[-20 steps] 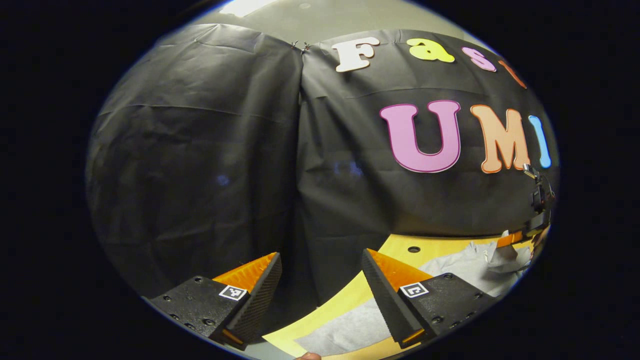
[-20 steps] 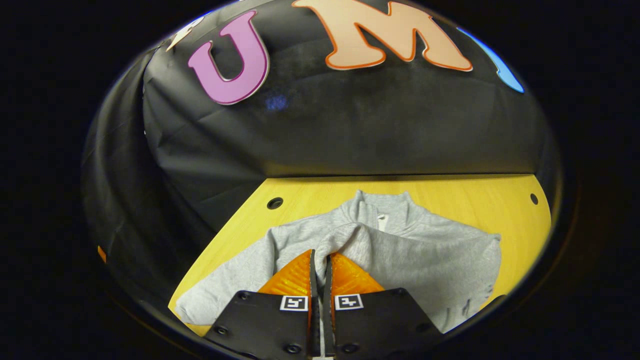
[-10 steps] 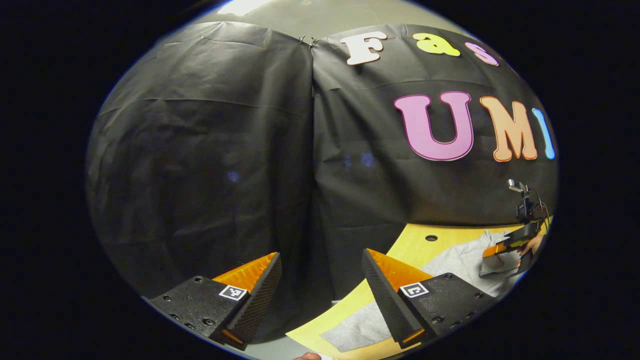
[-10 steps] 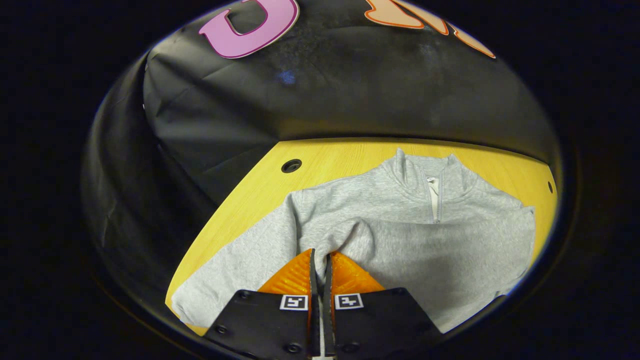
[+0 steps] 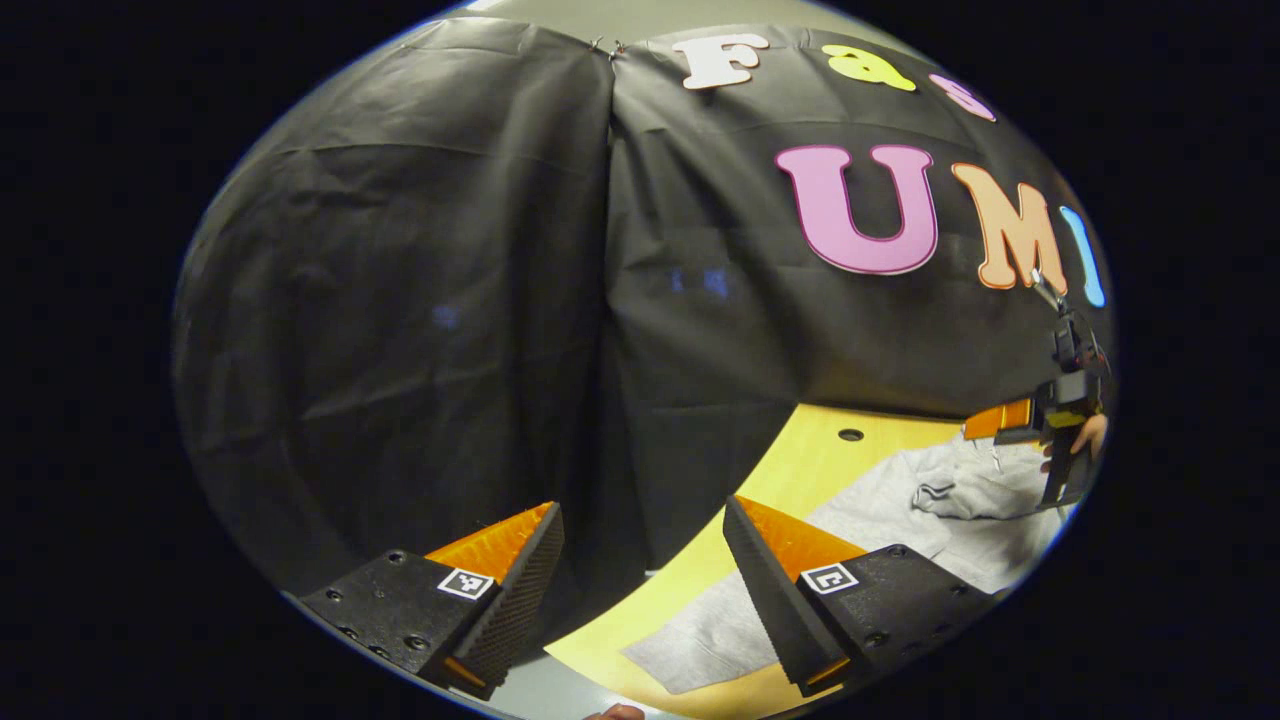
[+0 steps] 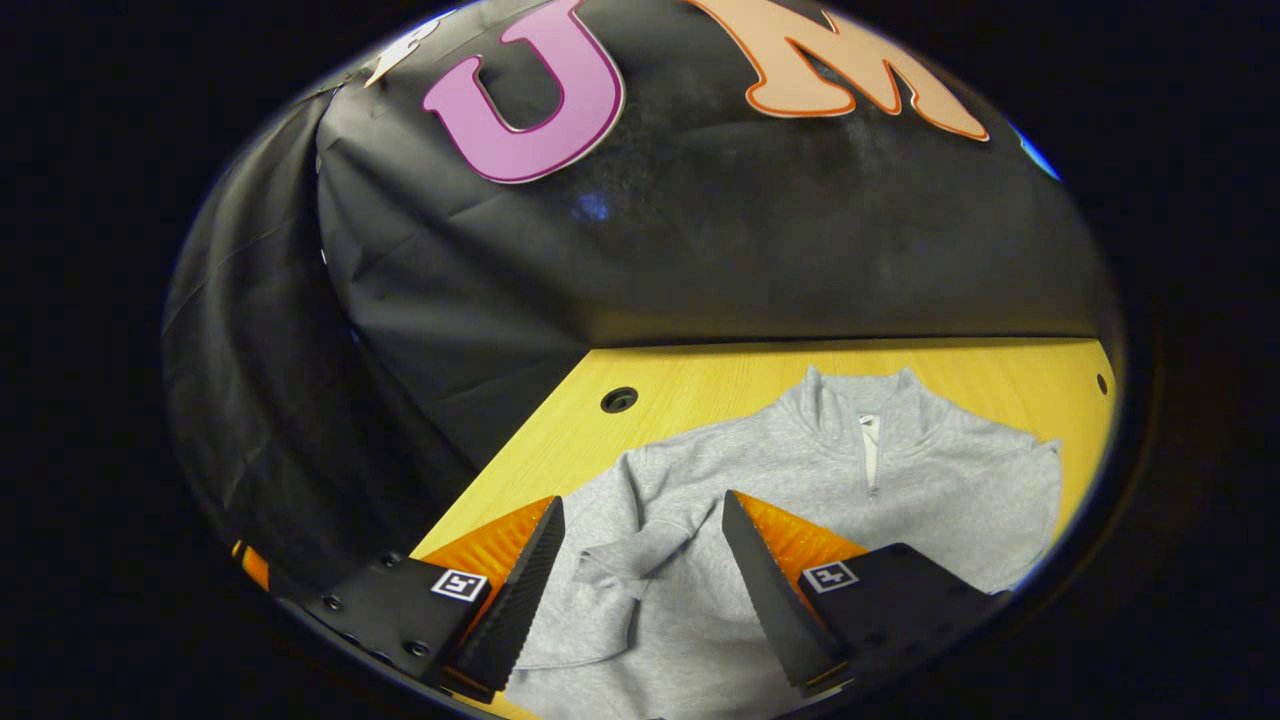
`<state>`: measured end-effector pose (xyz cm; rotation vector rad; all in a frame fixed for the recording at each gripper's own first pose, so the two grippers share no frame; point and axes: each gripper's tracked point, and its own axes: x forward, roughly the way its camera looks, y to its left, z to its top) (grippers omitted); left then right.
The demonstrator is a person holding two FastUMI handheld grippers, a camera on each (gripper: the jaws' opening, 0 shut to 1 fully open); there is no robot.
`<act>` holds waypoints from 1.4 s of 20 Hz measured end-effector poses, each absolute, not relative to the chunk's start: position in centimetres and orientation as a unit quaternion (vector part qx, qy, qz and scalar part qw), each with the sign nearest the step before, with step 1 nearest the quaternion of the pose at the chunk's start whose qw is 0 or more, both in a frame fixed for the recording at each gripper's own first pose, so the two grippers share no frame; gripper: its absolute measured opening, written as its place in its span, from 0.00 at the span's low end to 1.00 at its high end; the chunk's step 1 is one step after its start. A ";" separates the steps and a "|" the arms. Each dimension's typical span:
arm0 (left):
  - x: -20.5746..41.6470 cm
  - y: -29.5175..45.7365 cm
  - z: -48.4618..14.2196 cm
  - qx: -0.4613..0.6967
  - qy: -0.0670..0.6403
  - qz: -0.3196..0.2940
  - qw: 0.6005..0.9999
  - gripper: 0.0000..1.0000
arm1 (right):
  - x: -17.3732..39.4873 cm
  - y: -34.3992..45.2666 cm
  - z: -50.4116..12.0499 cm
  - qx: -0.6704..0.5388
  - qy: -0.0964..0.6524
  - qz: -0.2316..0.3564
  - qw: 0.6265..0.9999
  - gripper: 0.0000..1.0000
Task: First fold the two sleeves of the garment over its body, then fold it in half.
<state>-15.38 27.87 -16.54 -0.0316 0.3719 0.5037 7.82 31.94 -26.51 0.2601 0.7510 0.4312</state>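
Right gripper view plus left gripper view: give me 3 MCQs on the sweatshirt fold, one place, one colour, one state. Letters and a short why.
1. Where does the cuff of the folded sleeve lie?
A. on the sweatshirt's body, between the right gripper's fingers
B. hanging off the table edge
C. tucked inside the collar

2. What colour is the sweatshirt?
A. navy
B. light grey
C. red

3. How does the right gripper stand?
A. shut on the sleeve
B. shut on the collar
C. open, holding nothing

Key:
1 A: the right gripper view shows the cuff resting on the grey body in the gap between the two fingers.
2 B: the cloth is light grey against the yellow wooden table in both views.
3 C: its fingers are spread wide with the sleeve lying loose below them.
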 end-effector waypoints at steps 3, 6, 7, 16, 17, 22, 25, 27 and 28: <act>-15.4 26.8 -20.2 -0.028 0.217 0.227 0.949 0.95 | 7.5 29.4 -24.7 0.126 0.348 0.198 0.908 0.98; -16.2 25.9 -24.5 -0.043 0.264 0.216 0.939 0.95 | 7.3 26.6 -23.4 0.106 0.329 0.188 0.919 0.98; -16.4 25.7 -25.8 -0.050 0.279 0.214 0.935 0.95 | 7.2 25.5 -23.1 0.096 0.322 0.184 0.924 0.98; -17.4 24.8 -32.5 -0.084 0.357 0.206 0.907 0.96 | 5.3 18.5 -21.9 0.065 0.315 0.147 0.935 0.95; -17.4 24.7 -32.8 -0.087 0.360 0.204 0.906 0.96 | 5.4 18.0 -21.7 0.067 0.312 0.143 0.937 0.95; -17.3 24.1 -34.1 -0.100 0.375 0.206 0.898 0.98 | 5.5 16.0 -20.7 0.082 0.304 0.130 0.940 0.95; -17.1 24.0 -34.2 -0.101 0.370 0.195 0.903 0.98 | 5.4 15.0 -20.4 0.089 0.304 0.127 0.940 0.95; -17.0 23.9 -34.1 -0.101 0.368 0.191 0.904 0.96 | 5.0 14.9 -20.2 0.102 0.310 0.130 0.936 0.98; -17.0 23.9 -34.1 -0.102 0.374 0.187 0.903 0.92 | 4.9 14.5 -20.1 0.103 0.308 0.129 0.937 0.98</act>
